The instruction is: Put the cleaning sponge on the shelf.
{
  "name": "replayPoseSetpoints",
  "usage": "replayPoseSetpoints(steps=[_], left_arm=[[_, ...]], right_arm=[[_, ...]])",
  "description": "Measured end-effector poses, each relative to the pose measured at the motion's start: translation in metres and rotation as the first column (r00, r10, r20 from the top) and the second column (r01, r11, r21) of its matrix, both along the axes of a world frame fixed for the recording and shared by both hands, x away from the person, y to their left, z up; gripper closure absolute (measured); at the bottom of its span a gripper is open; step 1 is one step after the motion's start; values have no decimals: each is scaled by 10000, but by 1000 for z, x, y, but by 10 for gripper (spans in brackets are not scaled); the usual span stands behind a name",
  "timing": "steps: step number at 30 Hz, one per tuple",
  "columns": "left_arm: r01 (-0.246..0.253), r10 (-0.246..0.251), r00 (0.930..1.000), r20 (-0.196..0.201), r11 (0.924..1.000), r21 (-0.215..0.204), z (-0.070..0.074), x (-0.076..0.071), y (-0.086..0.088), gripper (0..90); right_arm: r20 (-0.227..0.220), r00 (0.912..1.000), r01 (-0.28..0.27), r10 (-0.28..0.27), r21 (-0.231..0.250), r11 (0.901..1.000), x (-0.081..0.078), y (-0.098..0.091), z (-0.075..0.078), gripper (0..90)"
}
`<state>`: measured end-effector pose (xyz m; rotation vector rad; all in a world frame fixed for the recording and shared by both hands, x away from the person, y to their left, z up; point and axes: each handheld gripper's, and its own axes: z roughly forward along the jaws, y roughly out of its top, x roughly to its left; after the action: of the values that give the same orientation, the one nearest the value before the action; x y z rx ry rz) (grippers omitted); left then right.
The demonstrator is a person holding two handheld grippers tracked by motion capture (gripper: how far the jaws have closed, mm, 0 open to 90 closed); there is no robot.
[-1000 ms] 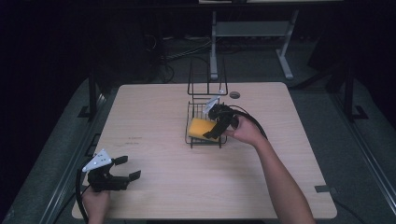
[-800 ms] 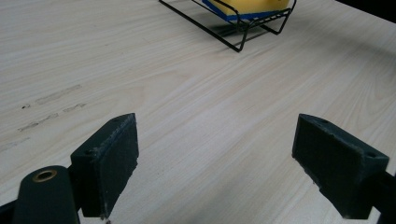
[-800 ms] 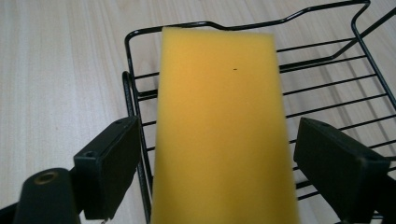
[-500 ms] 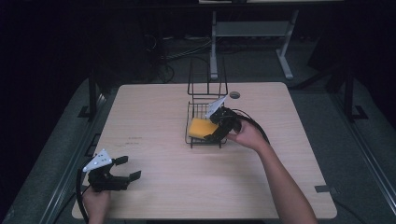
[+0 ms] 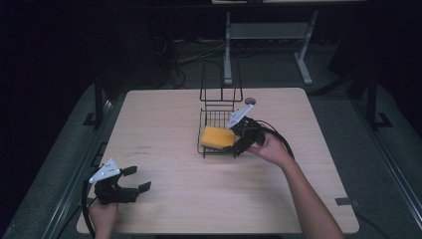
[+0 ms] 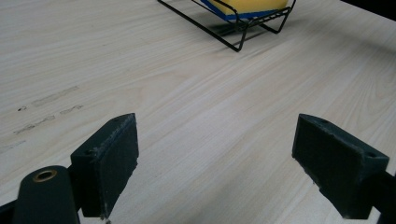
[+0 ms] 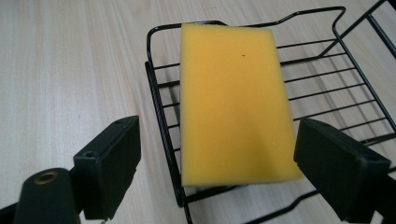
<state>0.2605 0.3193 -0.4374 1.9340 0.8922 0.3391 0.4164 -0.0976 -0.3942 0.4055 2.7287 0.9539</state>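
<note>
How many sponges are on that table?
1. The yellow sponge lies in the black wire rack near the table's middle, between the open jaws of the right gripper. None seems hidden.

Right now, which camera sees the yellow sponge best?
The right gripper view: the sponge lies close up, whole, in the wire rack. The high view shows it small; the left gripper view catches just its edge.

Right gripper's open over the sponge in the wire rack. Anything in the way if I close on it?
Partly. The sponge lies flat in the wire rack, and the right gripper is open around its near end. The rack's near rim wire runs between the left jaw and the sponge's edge, so that jaw may meet wire first.
</note>
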Motion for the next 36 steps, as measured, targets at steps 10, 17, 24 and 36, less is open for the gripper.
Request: replayPoseSetpoints(steps=[10,17,24,36], left_arm=[[61,-61,10000,1,10000,74,0,0,-2,141],[110,-109,9999,-67,9999,52,-1,-2,-3,141],[120,-120,9999,16,9999,64,0,-3,-2,141],[82,-82,10000,-54,10000,52,-1,-3,-3,141]], right_arm=[[80,9998,195,-197,262,9995,-15,-22,2,146],[85,9995,292,-294,274,9992,-26,-35,-3,146],[-152,9988,473,-471,150,9988,-36,-48,-9,146],[-264,9980,581,-581,-30,9983,-50,-64,-20,146]])
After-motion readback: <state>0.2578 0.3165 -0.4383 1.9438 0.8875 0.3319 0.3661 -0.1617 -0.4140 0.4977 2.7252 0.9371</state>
